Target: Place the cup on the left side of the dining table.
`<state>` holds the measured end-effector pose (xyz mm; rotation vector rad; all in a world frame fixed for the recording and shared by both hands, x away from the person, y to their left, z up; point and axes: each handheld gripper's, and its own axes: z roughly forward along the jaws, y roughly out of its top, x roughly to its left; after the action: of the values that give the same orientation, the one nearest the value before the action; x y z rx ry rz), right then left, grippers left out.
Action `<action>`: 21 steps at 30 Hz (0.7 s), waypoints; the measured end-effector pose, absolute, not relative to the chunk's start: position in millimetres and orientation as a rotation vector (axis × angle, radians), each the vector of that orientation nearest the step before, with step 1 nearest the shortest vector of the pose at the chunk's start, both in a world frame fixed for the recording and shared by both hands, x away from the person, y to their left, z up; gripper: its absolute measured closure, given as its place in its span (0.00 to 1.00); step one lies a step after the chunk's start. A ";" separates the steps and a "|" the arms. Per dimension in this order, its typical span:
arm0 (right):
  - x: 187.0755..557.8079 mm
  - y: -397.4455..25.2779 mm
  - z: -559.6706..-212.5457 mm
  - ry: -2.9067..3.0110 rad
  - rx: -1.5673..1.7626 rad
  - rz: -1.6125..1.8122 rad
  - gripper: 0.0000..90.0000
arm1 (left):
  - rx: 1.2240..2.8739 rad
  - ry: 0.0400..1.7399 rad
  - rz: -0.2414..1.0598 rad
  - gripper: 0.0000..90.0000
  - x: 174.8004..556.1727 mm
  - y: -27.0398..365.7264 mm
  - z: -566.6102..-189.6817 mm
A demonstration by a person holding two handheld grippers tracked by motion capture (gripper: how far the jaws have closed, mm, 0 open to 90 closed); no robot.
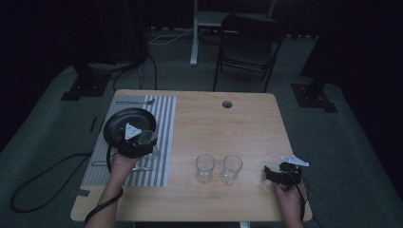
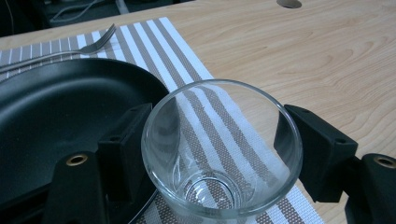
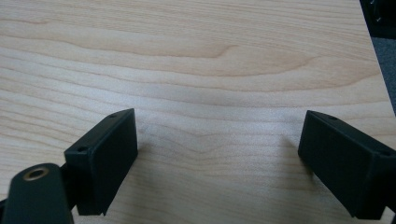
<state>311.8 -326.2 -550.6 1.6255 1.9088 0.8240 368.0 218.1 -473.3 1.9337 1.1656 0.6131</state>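
Glass [image 2: 222, 149] gripped by left claw [image 2: 219, 154] at frame bottom; may clip plate [image 2: 56, 107]. Right claw [image 3: 219, 158] open, empty.

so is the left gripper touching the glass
Touching. In the left gripper view, the left gripper has both black jaws pressed against opposite sides of the glass, with no gap visible on either side.

Dark lab/studio: black drapes [image 1: 43, 42], rig stands [image 1: 88, 78], floor cables [image 1: 142, 66].

The left gripper [image 2: 219, 149] gripped a glass [image 2: 219, 154] beside the plate [image 2: 56, 107]; the right gripper [image 3: 217, 163] rested wide-jawed, well apart from that plate.
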 end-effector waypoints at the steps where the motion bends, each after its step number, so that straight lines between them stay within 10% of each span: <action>1: 311.8 -326.1 -550.6 1.909 1.625 0.824 0.13 | 1.941 1.167 0.638 0.30 367.9 216.5 -473.7; 4: 311.8 -326.2 -550.6 1.909 1.625 0.824 0.13 | 1.975 1.172 0.636 0.10 370.4 213.8 -477.7; 21: 311.8 -326.2 -550.6 1.909 1.626 0.824 0.13 | 1.947 1.189 0.642 0.10 357.5 219.4 -492.3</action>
<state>311.8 -326.2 -550.6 1.6257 1.9091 0.8237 357.5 219.4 -492.3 1.9471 1.1894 0.6420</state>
